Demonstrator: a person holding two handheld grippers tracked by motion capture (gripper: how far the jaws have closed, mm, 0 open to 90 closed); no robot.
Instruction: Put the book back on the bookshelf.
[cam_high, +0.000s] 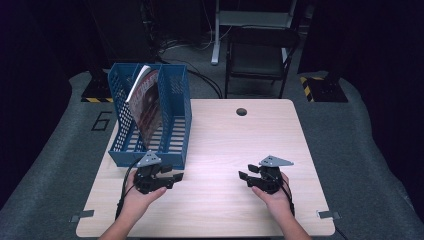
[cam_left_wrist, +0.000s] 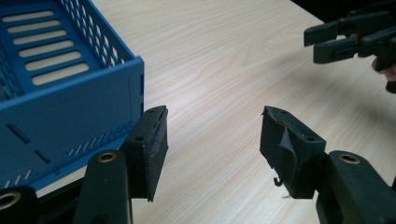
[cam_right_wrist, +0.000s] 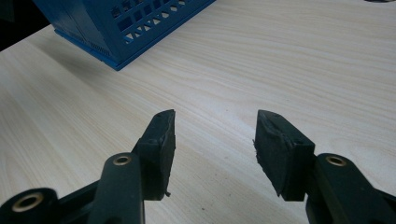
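Left tool: jaws apart, empty, just beside blue rack's near corner.
Right tool: jaws apart, empty, well right of rack.
Blue rack: on desk, magazine leaning inside, propped by divider.

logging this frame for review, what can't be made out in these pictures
- The book in the blue file rack: cover print too small and dim in the high view; its lower part is hidden by the rack's divider.
- Rack in the left gripper view: cut off by the top and left edges, so its contents are out of frame.
- Right gripper in the left gripper view: cut off by the right edge.
- Dark room beyond the table: too dim to read.
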